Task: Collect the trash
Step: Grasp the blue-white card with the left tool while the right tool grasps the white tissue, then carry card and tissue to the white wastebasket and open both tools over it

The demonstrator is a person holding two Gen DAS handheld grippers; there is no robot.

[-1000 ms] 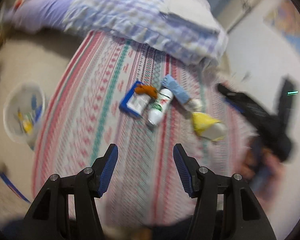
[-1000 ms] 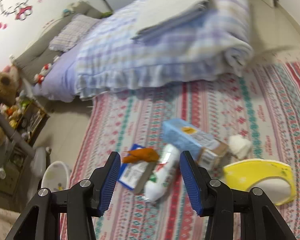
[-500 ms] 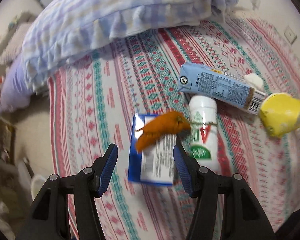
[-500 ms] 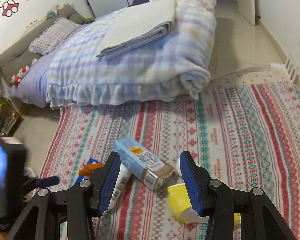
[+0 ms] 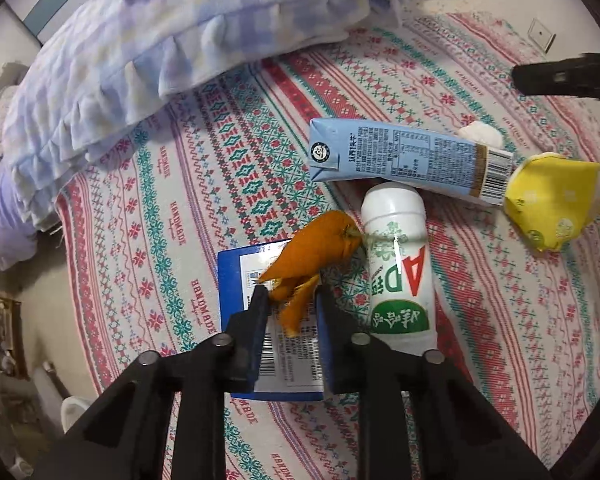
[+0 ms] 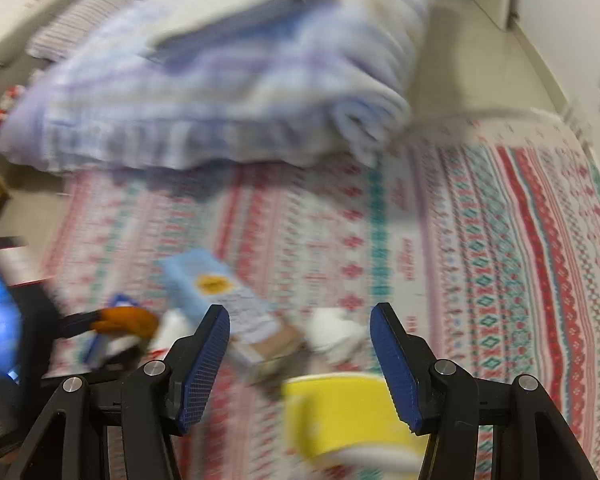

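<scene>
Trash lies on a patterned rug (image 5: 148, 216). My left gripper (image 5: 290, 298) is shut on an orange peel (image 5: 312, 250), which lies over a blue flat box (image 5: 240, 280). Beside it lie a white AD bottle (image 5: 398, 264), a light blue carton (image 5: 404, 158), a crushed yellow paper cup (image 5: 552, 200) and a white tissue wad (image 5: 480, 134). My right gripper (image 6: 300, 322) is open and empty, low over the yellow cup (image 6: 340, 416), with the carton (image 6: 228, 300) and tissue (image 6: 332, 332) just ahead. The right wrist view is blurred.
A bed with a lilac checked quilt (image 5: 180, 40) borders the rug's far side; it also shows in the right wrist view (image 6: 220, 80). Bare floor (image 6: 480, 52) runs past the bed to a white wall with a socket (image 5: 540, 34). A white bin edge (image 5: 70, 420) sits lower left.
My left gripper moved down to the orange peel and shut on it. My right gripper dropped lower and closer over the yellow cup, still open.
</scene>
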